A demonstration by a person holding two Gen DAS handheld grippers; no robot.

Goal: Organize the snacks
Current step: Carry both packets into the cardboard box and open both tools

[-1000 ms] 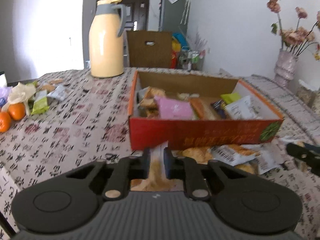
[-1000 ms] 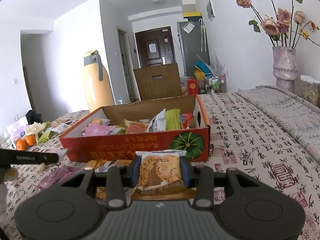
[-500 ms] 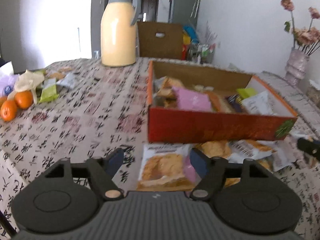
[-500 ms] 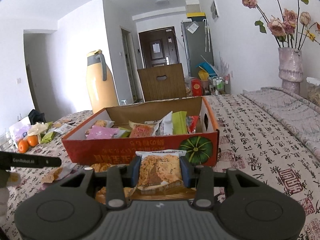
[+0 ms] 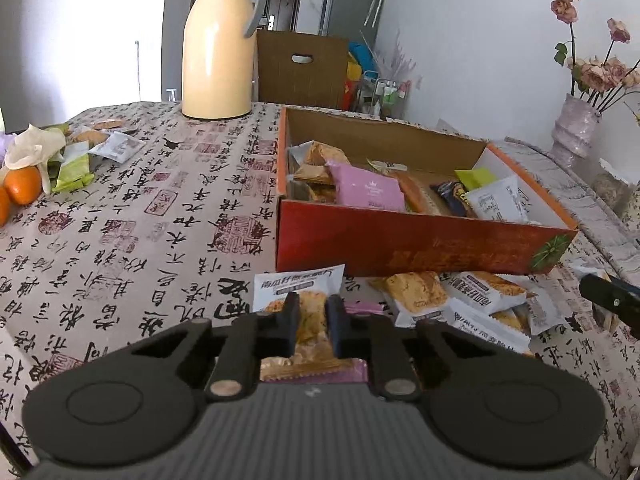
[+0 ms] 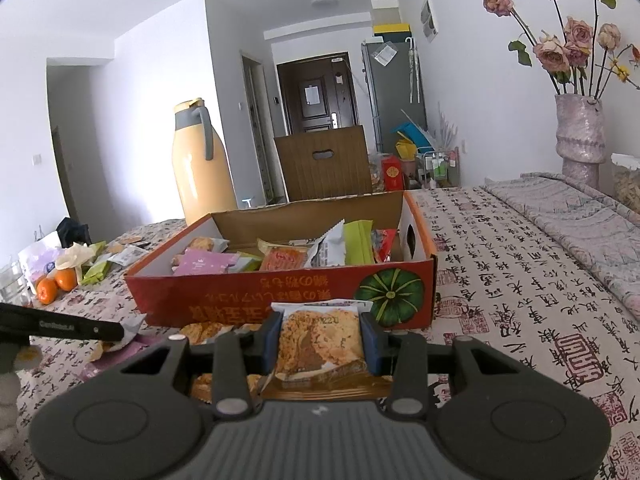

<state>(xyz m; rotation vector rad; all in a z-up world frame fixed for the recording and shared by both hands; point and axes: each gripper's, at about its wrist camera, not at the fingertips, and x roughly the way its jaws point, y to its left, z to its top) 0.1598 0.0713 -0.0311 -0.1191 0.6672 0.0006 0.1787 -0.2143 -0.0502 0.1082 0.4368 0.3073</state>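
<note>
The right tool (image 6: 320, 336) grips a crispy snack packet (image 6: 320, 344) flat between its fingers; the left tool (image 5: 312, 320) is closed on another packet (image 5: 306, 296). Both sit just near of the red box (image 6: 280, 300) — it lies straight ahead, long axis running left to right across the desk (image 6: 520, 280).

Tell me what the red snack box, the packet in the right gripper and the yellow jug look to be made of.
Red snack box: cardboard, printed matte red outside, raw brown inside with cut edges. Packet in the right gripper: thin glossy plastic film, clear window, crimped seam. Yellow jug: smooth satin shell, painted metal or plastic, cannot tell; grey handle looks plastic.
</note>
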